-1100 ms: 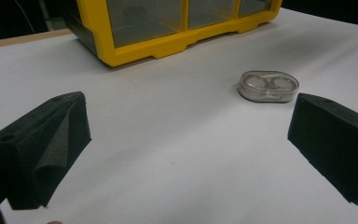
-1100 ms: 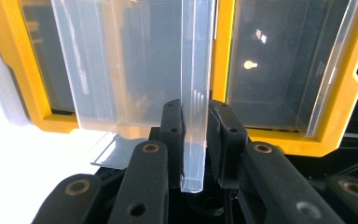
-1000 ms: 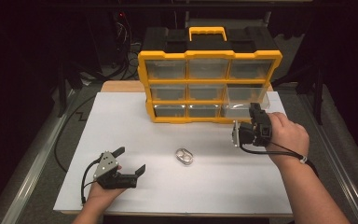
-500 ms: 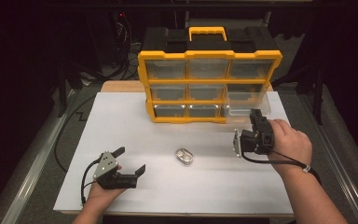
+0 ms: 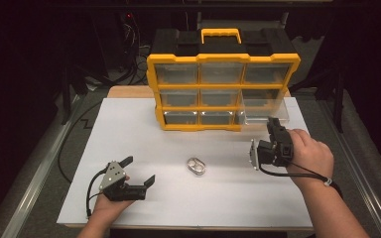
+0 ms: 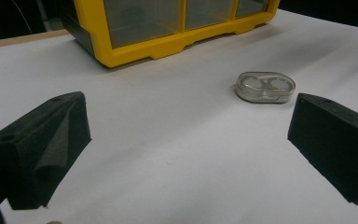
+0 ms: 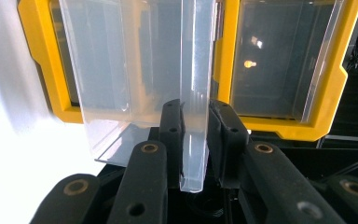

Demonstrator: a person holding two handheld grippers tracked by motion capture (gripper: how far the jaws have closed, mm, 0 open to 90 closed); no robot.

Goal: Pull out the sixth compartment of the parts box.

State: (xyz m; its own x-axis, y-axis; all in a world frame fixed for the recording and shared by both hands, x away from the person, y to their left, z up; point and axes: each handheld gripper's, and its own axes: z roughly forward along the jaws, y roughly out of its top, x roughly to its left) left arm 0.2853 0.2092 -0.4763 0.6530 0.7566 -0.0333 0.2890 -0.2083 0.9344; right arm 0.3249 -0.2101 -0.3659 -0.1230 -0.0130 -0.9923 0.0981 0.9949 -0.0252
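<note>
A yellow organizer (image 5: 223, 64) with clear drawers stands at the back of the white table (image 5: 129, 129). Its bottom right drawer (image 5: 265, 106) is pulled partway out. My right gripper (image 5: 273, 124) is shut on that drawer's front lip. In the right gripper view the clear drawer (image 7: 121, 70) wall stands pinched in the right gripper (image 7: 195, 126), with the organizer (image 7: 328, 93) behind. A small clear oval case (image 5: 196, 166) lies mid-table. My left gripper (image 5: 139, 169) rests open near the front left, and the case (image 6: 265, 87) lies just beyond the left gripper (image 6: 186, 140), towards its right jaw.
A black cable (image 5: 74, 144) trails off the table's left side. Dark stands and wires sit behind the organizer. Bare white surface stretches between the two grippers and along the front edge.
The right hand has drawn back a little toward the near edge, with the drawer lip still in its jaws. The left gripper and the oval case have stayed put.
</note>
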